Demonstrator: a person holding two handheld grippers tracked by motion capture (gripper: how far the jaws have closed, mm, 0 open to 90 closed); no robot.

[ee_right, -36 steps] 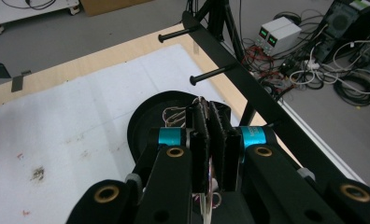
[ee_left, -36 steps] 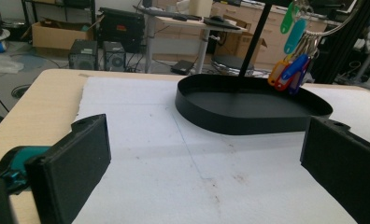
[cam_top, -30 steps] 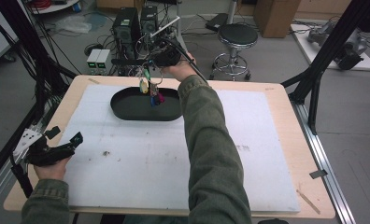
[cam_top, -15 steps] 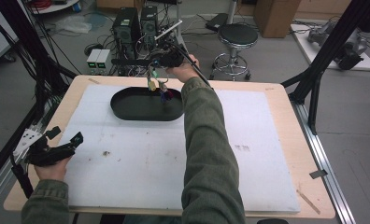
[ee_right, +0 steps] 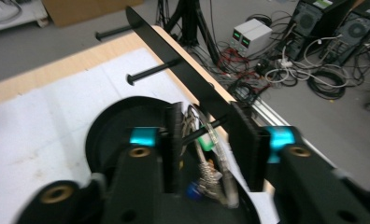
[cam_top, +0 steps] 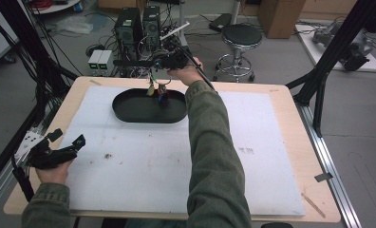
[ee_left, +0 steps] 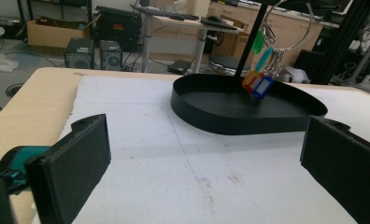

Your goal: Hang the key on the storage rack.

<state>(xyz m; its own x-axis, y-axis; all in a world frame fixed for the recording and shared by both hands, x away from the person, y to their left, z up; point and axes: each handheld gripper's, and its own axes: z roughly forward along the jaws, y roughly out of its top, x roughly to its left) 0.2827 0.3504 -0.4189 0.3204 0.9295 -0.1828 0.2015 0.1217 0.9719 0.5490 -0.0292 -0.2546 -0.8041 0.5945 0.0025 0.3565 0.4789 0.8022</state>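
A bunch of keys with coloured tags (cam_top: 157,90) (ee_left: 260,81) hangs on a wire ring (ee_left: 286,28) over the far part of a black oval tray (cam_top: 129,111) (ee_left: 211,119). The ring sits on a peg of a black bar rack (cam_top: 134,62) (ee_right: 174,60). My right gripper (cam_top: 158,63) (ee_right: 207,112) is at that peg. Its jaws have just been opening and now stand apart, with the ring (ee_right: 211,135) and peg between them and the pads off it. My left gripper (cam_top: 67,145) (ee_left: 206,168) rests open at the table's front left, with nothing between its jaws.
A white foam board (cam_top: 153,166) covers the wooden table (cam_top: 295,142). Beyond the far edge are computer towers (cam_top: 138,23), tangled cables and a round stool (cam_top: 242,35). Black frame posts (cam_top: 328,61) stand at both sides of the table.
The right hand has shifted only slightly at the rack, and the key bunch hangs a little nearer the tray's far rim. The left gripper has not moved.
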